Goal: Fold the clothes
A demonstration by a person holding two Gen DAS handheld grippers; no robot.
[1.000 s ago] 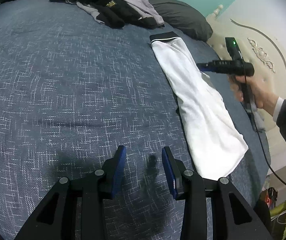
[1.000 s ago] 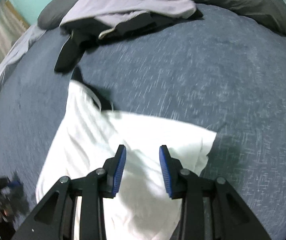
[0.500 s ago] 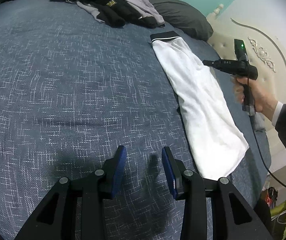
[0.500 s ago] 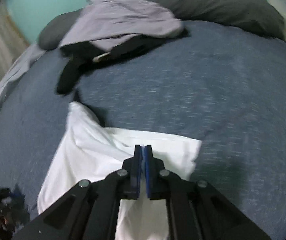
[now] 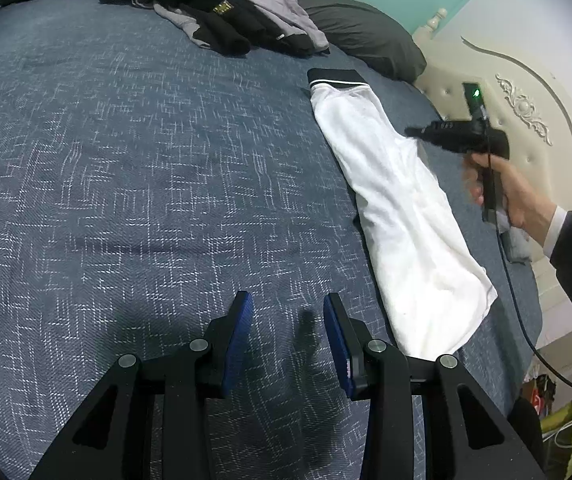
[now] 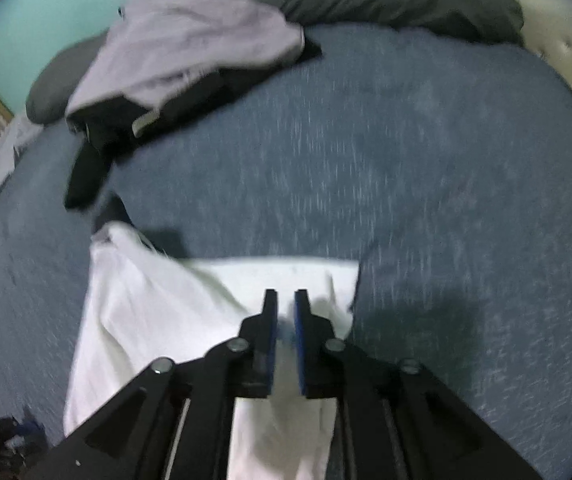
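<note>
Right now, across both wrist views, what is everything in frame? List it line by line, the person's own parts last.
White folded garment with black waistband: one, white, right side of bed.
Pile of grey and black clothes: one heap, far end of bed.
Dark grey pillows: at least one, by headboard.
Blue woven bedspread: one, covers bed.
Cream carved headboard: one, far right.
Left gripper: black, blue pads, open above bare bedspread.
Right gripper: jaws opening, white cloth between them.
Right hand: one, dark sleeve, gripping its handle.
</note>
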